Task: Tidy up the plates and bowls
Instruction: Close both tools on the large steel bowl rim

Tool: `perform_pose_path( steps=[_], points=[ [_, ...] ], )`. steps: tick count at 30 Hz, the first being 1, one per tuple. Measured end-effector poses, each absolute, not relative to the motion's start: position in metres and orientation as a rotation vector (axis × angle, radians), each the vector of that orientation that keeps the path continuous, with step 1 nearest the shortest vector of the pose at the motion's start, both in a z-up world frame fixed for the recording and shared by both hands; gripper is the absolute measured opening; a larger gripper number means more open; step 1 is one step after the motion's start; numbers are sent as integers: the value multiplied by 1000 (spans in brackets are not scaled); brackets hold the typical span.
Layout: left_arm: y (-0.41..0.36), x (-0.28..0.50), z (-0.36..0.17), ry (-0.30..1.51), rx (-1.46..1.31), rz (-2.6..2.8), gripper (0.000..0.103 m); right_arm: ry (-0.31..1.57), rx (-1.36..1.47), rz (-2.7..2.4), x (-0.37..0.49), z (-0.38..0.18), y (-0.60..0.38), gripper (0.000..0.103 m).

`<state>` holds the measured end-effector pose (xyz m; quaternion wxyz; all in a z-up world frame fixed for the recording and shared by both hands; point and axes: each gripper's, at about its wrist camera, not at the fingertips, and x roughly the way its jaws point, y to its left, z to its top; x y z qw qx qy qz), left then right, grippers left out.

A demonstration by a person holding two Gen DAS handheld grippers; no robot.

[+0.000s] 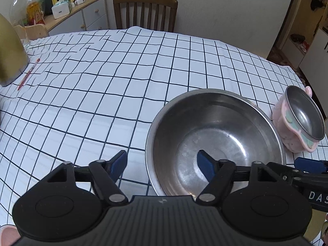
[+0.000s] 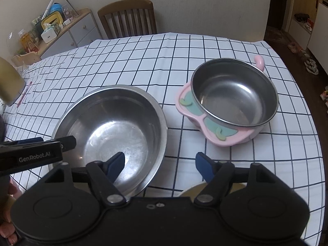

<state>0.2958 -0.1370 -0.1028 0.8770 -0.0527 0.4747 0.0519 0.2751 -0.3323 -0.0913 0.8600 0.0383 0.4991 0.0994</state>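
A large steel bowl (image 1: 215, 141) (image 2: 114, 135) sits on the checked tablecloth (image 1: 102, 82) near the front edge. A smaller steel bowl in a pink holder with green trim (image 1: 301, 119) (image 2: 231, 104) stands to its right. My left gripper (image 1: 162, 164) is open, straddling the large bowl's left rim, one fingertip inside the bowl and one outside. My right gripper (image 2: 160, 164) is open, straddling the bowl's right rim the same way. Each gripper's fingers also show at the edge of the other view. Neither holds anything.
A wooden chair (image 1: 145, 12) (image 2: 127, 18) stands at the table's far side. A gold-coloured container (image 1: 10, 51) and a red pen (image 1: 28, 74) lie at the far left. A cluttered sideboard (image 1: 78, 14) is behind. A yellowish dish edge (image 2: 194, 190) shows under my right gripper.
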Motion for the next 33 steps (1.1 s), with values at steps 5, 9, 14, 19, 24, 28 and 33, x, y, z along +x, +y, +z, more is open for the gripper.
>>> perform_pose_path(
  steps=[5,9,14,19,24,28,33],
  points=[
    [-137,297,-107,1005,-137,97,56,1061,96,204,278,-96,-333,64],
    [-132,300,-109,1011,-170,90,44,1072,115,201,281,-99,-333,53],
    [-126,300,-109,1001,-205,112,31,1073,125,198,281,-101,-332,43],
    [-123,301,-109,1002,-202,128,21,1072,127,197,282,-102,-333,26],
    [-122,300,-110,1005,-202,139,15,1067,115,191,281,-101,-331,15],
    [-122,296,-107,1003,-203,139,15,1054,103,200,279,-99,-331,14],
    [-121,286,-99,999,-204,138,14,1025,74,209,273,-91,-329,14]
  ],
)
